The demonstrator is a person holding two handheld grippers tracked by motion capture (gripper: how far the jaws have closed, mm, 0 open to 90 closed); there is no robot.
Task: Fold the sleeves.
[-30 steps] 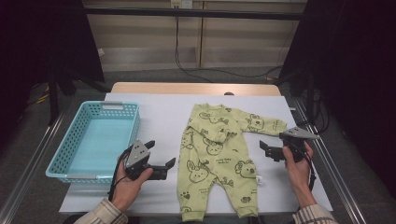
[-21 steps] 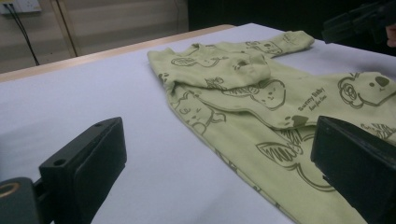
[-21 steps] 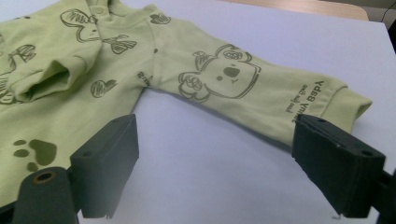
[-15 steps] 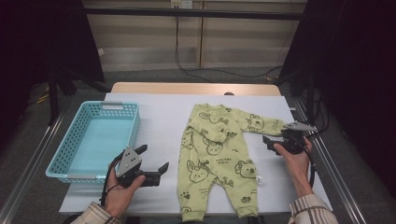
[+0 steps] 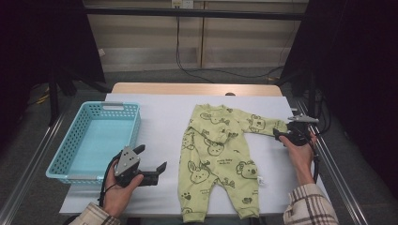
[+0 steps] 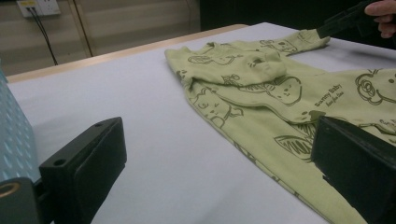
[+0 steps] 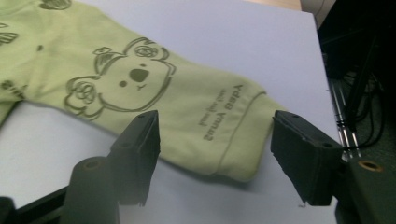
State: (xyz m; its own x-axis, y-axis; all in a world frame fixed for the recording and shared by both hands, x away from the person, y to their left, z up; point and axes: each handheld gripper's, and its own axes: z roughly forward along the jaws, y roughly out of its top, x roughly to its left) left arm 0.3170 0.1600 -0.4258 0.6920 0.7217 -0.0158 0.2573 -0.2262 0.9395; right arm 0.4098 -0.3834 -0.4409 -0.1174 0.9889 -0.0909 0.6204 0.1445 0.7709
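The green baby romper point(image 5: 218, 157) lies spread flat on the white table point(image 5: 159, 122), nothing yet folded or moved to the blue basket point(image 5: 96, 138). The right gripper point(image 7: 212, 140) has just been closing, its jaws astride the sleeve cuff point(image 7: 233, 135) without, as far as the blurred view shows, pinching it. The left gripper point(image 5: 150, 164) waits open and empty, the romper's leg just beyond its jaws.

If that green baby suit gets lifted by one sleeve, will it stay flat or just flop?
Probably flop: the baby suit is thin cloth, already creased where one sleeve lies folded over its chest. It looks light, so the right hand-held gripper, its jaws closing around the sleeve cuff, should lift it easily. Pushed, it would likely bunch up on the table, not slide whole.
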